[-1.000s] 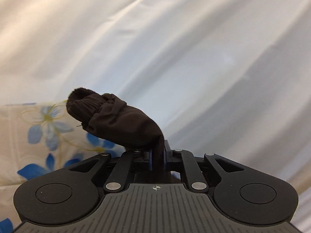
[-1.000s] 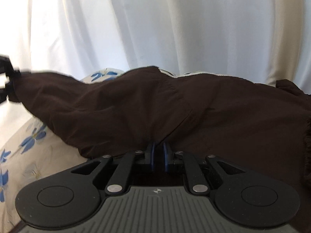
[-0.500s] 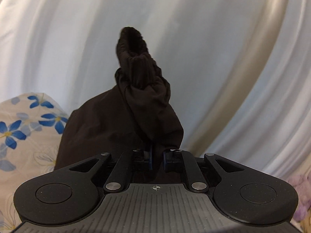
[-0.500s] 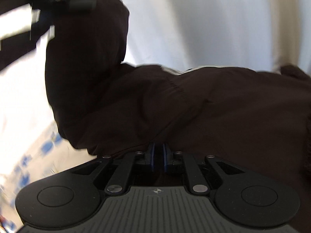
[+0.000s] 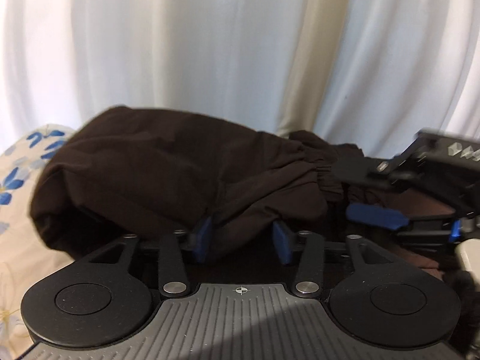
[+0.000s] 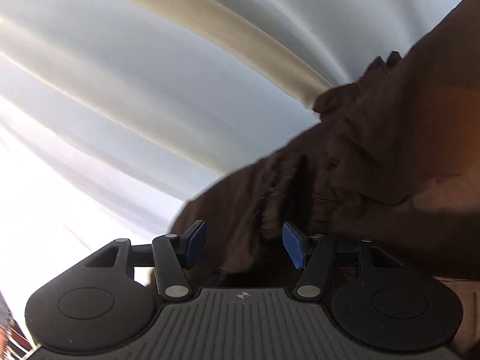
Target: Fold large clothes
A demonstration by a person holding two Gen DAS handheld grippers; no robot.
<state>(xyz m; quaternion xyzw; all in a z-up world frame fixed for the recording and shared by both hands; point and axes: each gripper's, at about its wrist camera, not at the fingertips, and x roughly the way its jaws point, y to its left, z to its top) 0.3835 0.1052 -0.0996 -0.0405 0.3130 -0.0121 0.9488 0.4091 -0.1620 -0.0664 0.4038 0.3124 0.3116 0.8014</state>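
A dark brown garment (image 5: 168,174) with an elastic gathered hem lies bunched over the flowered bedsheet (image 5: 18,180). My left gripper (image 5: 241,240) is open, its blue pads apart with loose cloth lying between them. My right gripper (image 6: 244,246) is open too, with brown cloth (image 6: 360,165) hanging between and to the right of its pads. The right gripper also shows in the left wrist view (image 5: 390,207), at the right by the gathered hem.
White and cream curtains (image 5: 210,45) hang close behind the bed and fill the background in both views (image 6: 150,75). The bedsheet shows only at the left edge of the left wrist view.
Both grippers have opened and let go of the garment. The left gripper swung the cloth over to the right, and the two grippers now sit close together.
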